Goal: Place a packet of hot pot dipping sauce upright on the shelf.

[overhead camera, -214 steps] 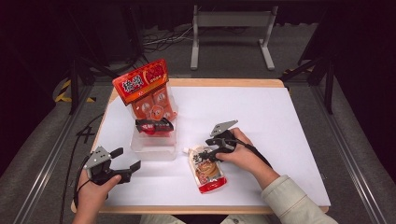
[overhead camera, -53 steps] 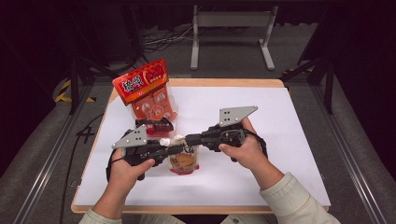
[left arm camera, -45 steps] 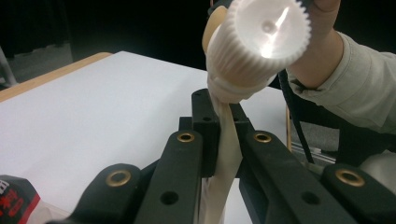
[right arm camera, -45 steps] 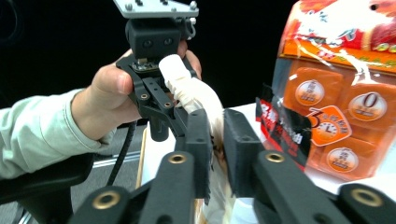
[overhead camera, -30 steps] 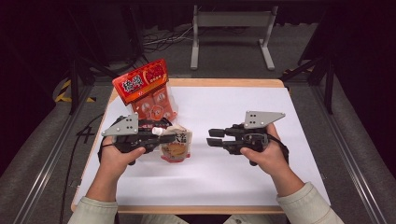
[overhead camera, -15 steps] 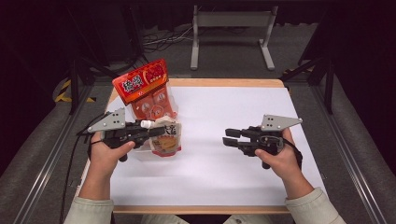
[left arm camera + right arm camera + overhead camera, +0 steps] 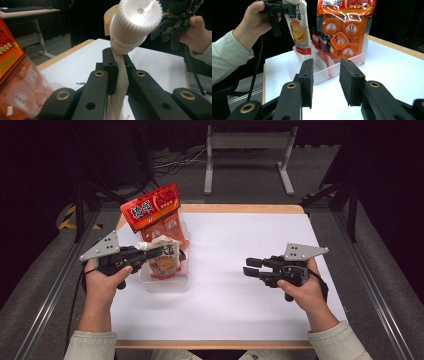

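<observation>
Change: left gripper (image 7: 150, 254), clamped on spouted pouch (image 7: 164, 262), carried it over clear tray (image 7: 165, 284) near table's left edge.
Right gripper (image 7: 248, 266): spread, empty, drawn back.
Meaning: pouch seems ready to drop in.

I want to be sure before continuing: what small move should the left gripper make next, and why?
Probably lower the pouch into the clear tray and then open: the left gripper pinches it below its cap, hanging just above the tray, beside the orange bag.
</observation>
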The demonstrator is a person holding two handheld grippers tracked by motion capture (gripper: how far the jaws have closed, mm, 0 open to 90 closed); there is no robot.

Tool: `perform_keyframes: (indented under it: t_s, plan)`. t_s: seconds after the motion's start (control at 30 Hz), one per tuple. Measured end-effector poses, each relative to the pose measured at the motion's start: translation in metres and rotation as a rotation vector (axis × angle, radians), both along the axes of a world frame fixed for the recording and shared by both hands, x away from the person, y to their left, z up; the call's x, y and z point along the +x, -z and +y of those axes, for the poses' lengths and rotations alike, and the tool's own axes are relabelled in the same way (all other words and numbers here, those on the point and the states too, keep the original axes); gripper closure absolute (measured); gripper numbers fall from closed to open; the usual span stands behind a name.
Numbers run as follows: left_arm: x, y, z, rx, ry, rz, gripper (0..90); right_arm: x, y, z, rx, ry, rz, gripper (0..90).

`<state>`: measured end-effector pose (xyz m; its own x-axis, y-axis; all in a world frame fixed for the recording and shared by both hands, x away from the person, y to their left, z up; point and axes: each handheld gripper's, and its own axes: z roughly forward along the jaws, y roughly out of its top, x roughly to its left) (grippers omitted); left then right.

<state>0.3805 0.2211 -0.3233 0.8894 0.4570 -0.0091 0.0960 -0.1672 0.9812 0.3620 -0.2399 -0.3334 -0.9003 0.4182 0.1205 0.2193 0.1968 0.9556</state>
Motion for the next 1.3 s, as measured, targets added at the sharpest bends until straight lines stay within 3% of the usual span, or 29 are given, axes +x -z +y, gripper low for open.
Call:
perform_keyframes:
  t_s: [0.4, 0.9, 1.3]
  plan:
    - [0.004, 0.011, 0.006, 0.016, -0.056, -0.029, 87.4, 0.000, -0.006, -0.022, 0.023, 0.049, -0.006, 64.8]
    - [0.009, 0.036, 0.010, -0.011, -0.053, 0.040, 87.2, 0.003, -0.005, -0.031, 0.029, 0.065, 0.000, 64.9]
    - [0.008, 0.055, 0.007, 0.015, -0.065, 0.088, 86.4, 0.005, -0.005, -0.033, 0.031, 0.067, 0.003, 64.8]
